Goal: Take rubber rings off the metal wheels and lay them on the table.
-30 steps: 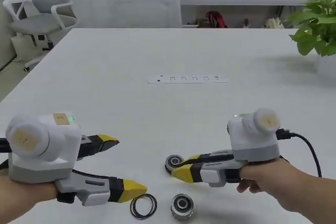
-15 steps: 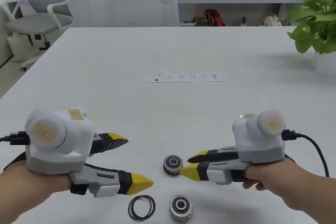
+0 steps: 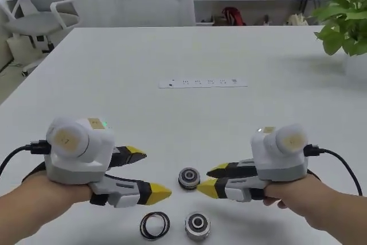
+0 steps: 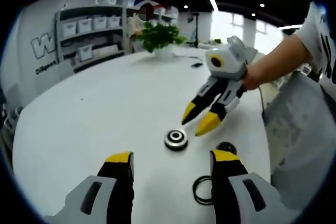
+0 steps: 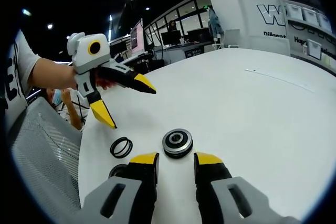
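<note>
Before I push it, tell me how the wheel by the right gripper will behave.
The wheel lies flat, so it should slide, not roll. It looks metal: likely stiff and heavy for its size.

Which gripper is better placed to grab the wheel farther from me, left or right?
Right. The right gripper points its open jaws straight at the far wheel, tips just short of it. The left gripper, open too, sits farther back from it.
</note>
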### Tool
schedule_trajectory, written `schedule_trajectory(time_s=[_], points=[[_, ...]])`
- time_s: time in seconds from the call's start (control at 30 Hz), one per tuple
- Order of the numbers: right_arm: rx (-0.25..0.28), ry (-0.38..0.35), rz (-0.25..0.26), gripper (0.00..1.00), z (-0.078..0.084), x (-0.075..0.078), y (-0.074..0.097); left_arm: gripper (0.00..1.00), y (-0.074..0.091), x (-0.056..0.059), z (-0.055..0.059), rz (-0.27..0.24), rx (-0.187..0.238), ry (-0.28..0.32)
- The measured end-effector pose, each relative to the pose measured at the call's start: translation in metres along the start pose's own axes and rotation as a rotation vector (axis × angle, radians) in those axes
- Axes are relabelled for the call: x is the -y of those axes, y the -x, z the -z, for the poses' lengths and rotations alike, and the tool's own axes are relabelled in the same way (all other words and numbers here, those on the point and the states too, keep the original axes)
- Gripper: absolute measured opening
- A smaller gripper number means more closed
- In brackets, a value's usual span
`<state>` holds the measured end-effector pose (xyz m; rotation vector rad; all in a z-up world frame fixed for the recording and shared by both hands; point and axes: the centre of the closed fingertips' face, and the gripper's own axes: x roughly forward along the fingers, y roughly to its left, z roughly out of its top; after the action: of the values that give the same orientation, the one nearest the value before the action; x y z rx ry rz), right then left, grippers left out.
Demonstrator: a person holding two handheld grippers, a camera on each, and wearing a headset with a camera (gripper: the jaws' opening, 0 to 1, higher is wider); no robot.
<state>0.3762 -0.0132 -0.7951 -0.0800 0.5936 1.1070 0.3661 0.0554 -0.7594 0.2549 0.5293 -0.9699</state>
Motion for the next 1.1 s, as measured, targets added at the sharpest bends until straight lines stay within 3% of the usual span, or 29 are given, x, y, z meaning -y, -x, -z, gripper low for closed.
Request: schedule_trajectory(time_s=[0.37, 1.1], points=[[-0.006, 0.014, 0.017, 0.22, 0.004, 0.004, -0.007, 0.55, -0.017, 0.004, 0.002, 0.016, -0.019, -0.015], [0.004, 0.017, 0.025, 0.15, 0.006, 0.005, -0.013, 0.37, -0.047, 0.015, -0.006, 0.053, -0.029, -0.031]])
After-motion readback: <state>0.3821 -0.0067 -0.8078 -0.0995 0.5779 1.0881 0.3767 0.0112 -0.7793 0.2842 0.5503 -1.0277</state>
